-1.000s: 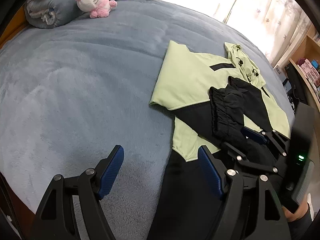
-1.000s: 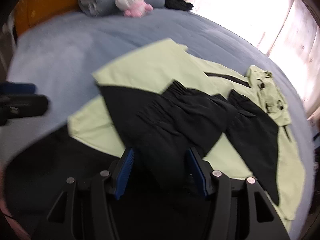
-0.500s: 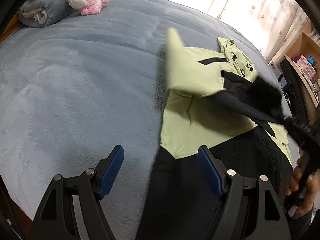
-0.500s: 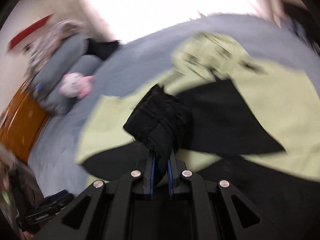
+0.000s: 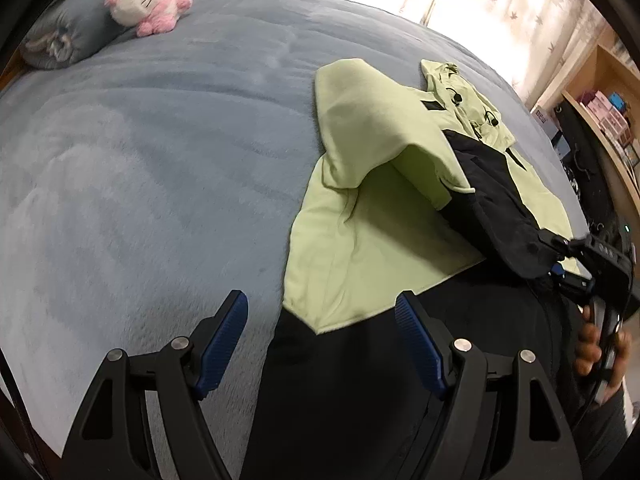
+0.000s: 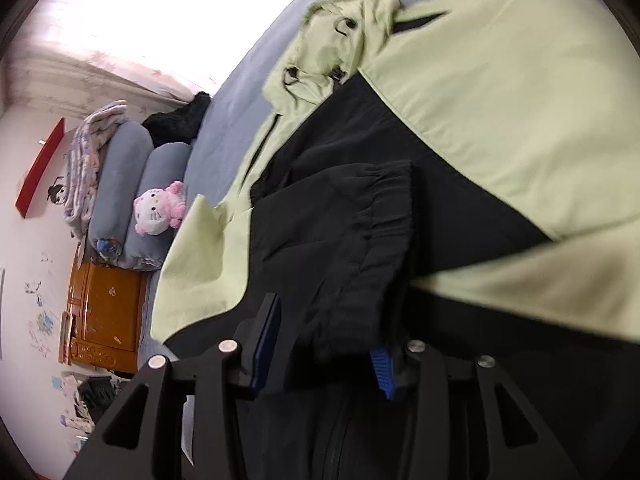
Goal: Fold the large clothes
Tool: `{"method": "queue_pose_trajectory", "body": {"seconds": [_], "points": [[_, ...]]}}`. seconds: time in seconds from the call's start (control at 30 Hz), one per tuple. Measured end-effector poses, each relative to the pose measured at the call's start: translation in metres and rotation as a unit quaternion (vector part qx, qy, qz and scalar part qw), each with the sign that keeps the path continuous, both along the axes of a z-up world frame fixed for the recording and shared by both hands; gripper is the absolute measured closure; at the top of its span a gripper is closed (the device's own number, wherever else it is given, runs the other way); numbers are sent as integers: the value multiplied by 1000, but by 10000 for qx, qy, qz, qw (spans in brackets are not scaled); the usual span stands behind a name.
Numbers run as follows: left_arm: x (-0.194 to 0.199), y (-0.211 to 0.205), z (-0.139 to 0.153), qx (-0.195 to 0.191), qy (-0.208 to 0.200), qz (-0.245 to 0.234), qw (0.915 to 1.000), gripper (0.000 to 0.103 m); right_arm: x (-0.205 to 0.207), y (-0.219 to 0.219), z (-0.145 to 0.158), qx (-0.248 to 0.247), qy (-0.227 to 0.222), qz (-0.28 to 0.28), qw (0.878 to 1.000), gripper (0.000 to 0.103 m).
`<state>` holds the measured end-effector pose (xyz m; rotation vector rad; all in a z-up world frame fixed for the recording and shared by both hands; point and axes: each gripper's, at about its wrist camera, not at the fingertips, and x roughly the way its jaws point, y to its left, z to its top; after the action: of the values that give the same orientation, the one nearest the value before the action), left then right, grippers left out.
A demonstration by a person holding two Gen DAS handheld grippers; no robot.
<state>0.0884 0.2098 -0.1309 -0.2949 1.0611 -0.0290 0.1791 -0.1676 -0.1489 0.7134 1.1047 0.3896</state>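
A light green and black jacket (image 5: 360, 216) lies on the blue-grey bed (image 5: 140, 168), its hood (image 5: 464, 100) toward the window. One sleeve is folded across the body; its black cuff (image 6: 360, 216) lies between the pads of my right gripper (image 6: 324, 344), whose jaws stand apart around it. In the left wrist view the right gripper (image 5: 560, 264) sits at that black sleeve end (image 5: 508, 224). My left gripper (image 5: 320, 336) is open and empty, hovering over the jacket's black hem (image 5: 352, 380) near the bed's front edge.
A pink and white plush cat (image 5: 144, 0) leans on rolled grey bedding (image 5: 80, 28) at the bed's head. A wooden cabinet (image 6: 108, 312) stands beside the bed. Shelves (image 5: 608, 112) stand at the right. The person's hand (image 5: 600, 344) holds the right gripper.
The right gripper, shut on the black cuff half a second ago, has carried the sleeve across the jacket and opened its jaws. The left gripper stayed open near the hem.
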Motion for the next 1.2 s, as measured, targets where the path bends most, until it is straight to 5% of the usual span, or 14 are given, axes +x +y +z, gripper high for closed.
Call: {"method": "queue_pose_trajectory", "body": {"seconds": [0.17, 0.23, 0.33, 0.47, 0.57, 0.77, 0.83, 0.97, 1.2], "points": [[17, 0, 17, 200, -177, -93, 9996, 28, 16, -3, -8, 236, 225, -41, 9995, 64], [26, 3, 26, 204, -285, -112, 9993, 28, 15, 6, 11, -382, -168, 122, 9991, 91], [50, 9, 37, 123, -405, -132, 9990, 28, 12, 18, 47, -854, -858, 430, 9917, 91], [79, 11, 24, -234, -154, -229, 9993, 28, 11, 36, 106, -1538, -1937, 539, 9674, 92], [84, 0, 12, -363, -52, -401, 9985, 28, 23, 40, 132, -1659, -2280, 518, 9580, 92], [93, -39, -18, 696, 50, -619, 9956, 28, 39, 52, 159, -1666, -2555, 607, 9504, 92], [107, -45, -29, 1161, 130, -430, 9922, 34, 41, 56, 162, -1732, -2631, 603, 9472, 92], [123, -38, -26, 1251, -15, -65, 9921, 84, 44, 45, 156, -1942, -2504, 383, 9477, 93], [122, -23, -21, 859, -164, 65, 9962, 90, 49, -5, 119, -2222, -2118, -14, 9517, 94]]}}
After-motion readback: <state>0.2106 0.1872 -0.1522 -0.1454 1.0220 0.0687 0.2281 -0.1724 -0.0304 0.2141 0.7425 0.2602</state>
